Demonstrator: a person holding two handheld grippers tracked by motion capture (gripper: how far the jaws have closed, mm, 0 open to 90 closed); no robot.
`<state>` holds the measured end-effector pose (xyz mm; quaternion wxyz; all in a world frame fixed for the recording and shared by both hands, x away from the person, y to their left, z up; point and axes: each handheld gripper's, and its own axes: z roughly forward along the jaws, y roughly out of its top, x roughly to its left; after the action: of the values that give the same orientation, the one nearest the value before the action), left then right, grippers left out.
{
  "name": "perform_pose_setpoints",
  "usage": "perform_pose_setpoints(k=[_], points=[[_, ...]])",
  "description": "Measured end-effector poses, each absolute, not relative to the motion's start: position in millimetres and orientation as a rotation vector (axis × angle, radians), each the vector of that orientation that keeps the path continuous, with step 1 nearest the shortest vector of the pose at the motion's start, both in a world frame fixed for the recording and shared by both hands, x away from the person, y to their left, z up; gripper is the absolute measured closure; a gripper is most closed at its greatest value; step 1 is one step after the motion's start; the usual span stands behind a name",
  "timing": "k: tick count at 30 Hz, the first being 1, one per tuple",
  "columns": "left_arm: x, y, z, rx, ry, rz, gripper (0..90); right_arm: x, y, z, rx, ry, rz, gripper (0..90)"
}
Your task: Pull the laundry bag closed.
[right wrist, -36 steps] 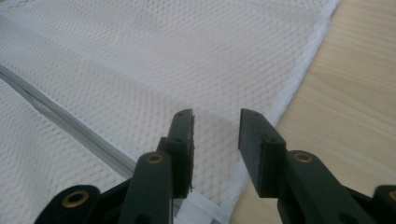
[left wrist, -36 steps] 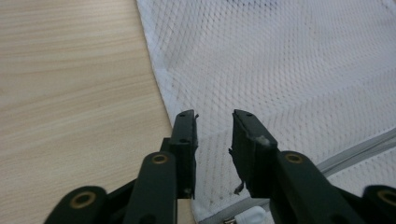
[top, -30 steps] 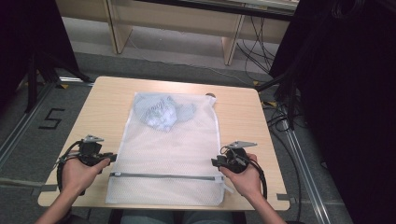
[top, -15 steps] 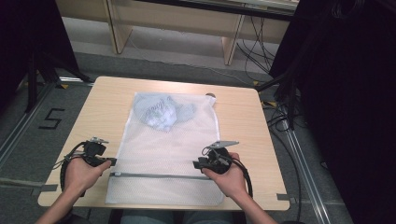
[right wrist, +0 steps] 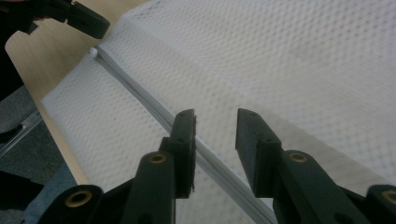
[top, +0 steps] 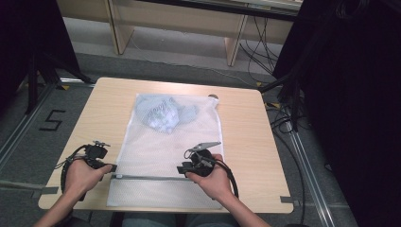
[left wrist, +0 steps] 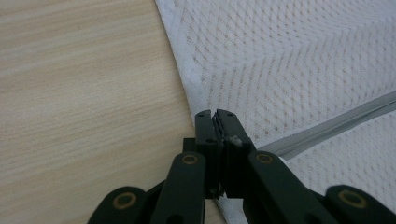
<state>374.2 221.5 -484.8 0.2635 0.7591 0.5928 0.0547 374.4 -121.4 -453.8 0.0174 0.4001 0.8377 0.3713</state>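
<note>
A pale wooden surface stands over a grey floor, with dark stands at both sides.

We see a white mesh laundry bag lying flat along the middle of the surface, bluish crumpled cloth inside its far end and a grey zipper crossing near its close end. Our left gripper is clenched on the bag's left edge at the zipper's end. Our right gripper hangs released over the zipper line, its jaws apart.

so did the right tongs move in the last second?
Yes. The right tongs slid left along the table's near edge, from the mesh bag's right edge to over its grey zipper, toward the left tongs.
</note>
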Motion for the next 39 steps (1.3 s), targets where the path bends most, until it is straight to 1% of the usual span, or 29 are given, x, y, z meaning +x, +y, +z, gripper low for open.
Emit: perform_pose_setpoints(k=[4, 7, 8, 10, 11, 12, 15, 17, 18, 19, 21, 25, 27, 31, 33, 36, 39], points=[[374.9, 223.8, -486.1, 2.077, 1.608, 0.127, 87.3, 376.6, -105.9, -453.7, 1.224, 2.638, 1.142, 66.8], [375.2, 224.0, -486.4, 2.072, 1.61, 0.112, 87.2, 378.7, -96.8, -453.4, 1.228, 2.63, 1.096, 58.9], [375.3, 224.4, -486.2, 2.076, 1.609, 0.112, 87.1, 381.2, -94.1, -456.5, 1.141, 2.602, 1.124, 57.8], [375.5, 224.8, -486.1, 2.081, 1.606, 0.111, 87.0, 380.8, -89.4, -454.0, 1.166, 2.615, 1.101, 56.4], [375.4, 224.7, -486.9, 2.072, 1.606, 0.123, 86.9, 382.2, -86.5, -458.1, 1.165, 2.557, 1.15, 56.9], [375.5, 224.3, -487.8, 2.06, 1.606, 0.125, 86.9, 381.8, -85.3, -454.9, 1.163, 2.594, 1.167, 57.1], [375.8, 224.5, -488.1, 2.061, 1.606, 0.126, 86.9, 382.8, -83.6, -452.3, 1.141, 2.62, 1.143, 59.5], [376.2, 224.8, -487.7, 2.071, 1.614, 0.119, 87.0, 383.3, -76.4, -453.9, 1.152, 2.645, 1.167, 65.5], [376.6, 225.6, -487.5, 2.08, 1.61, 0.104, 87.0, 383.2, -75.1, -453.2, 1.154, 2.658, 1.158, 67.4], [376.6, 225.6, -487.5, 2.08, 1.61, 0.104, 87.0, 383.2, -75.1, -453.2, 1.154, 2.658, 1.158, 67.4], [376.2, 226.0, -487.5, 2.088, 1.615, 0.1, 87.2, 382.0, -64.1, -456.2, 1.154, 2.676, 1.2, 71.6], [376.2, 226.4, -487.7, 2.088, 1.617, 0.097, 87.3, 380.7, -54.7, -459.2, 1.15, 2.701, 1.21, 73.6], [376.2, 226.5, -487.8, 2.093, 1.614, 0.093, 87.3, 379.2, -42.4, -464.3, 1.124, 2.762, 1.172, 74.7], [376.2, 227.2, -486.4, 2.1, 1.608, 0.091, 87.1, 378.0, -28.0, -469.7, 1.085, 2.789, 1.172, 74.4], [375.3, 226.9, -486.4, 2.071, 1.604, 0.102, 86.9, 378.9, -21.8, -471.1, 1.076, 2.792, 1.166, 74.7], [375.8, 228.6, -486.5, 2.108, 1.604, 0.08, 86.7, 379.6, -12.8, -471.7, 1.072, 2.789, 1.147, 75.5], [376.4, 228.1, -488.0, 2.109, 1.611, 0.066, 86.7, 379.9, -3.0, -473.2, 1.063, 2.807, 1.141, 76.0]])
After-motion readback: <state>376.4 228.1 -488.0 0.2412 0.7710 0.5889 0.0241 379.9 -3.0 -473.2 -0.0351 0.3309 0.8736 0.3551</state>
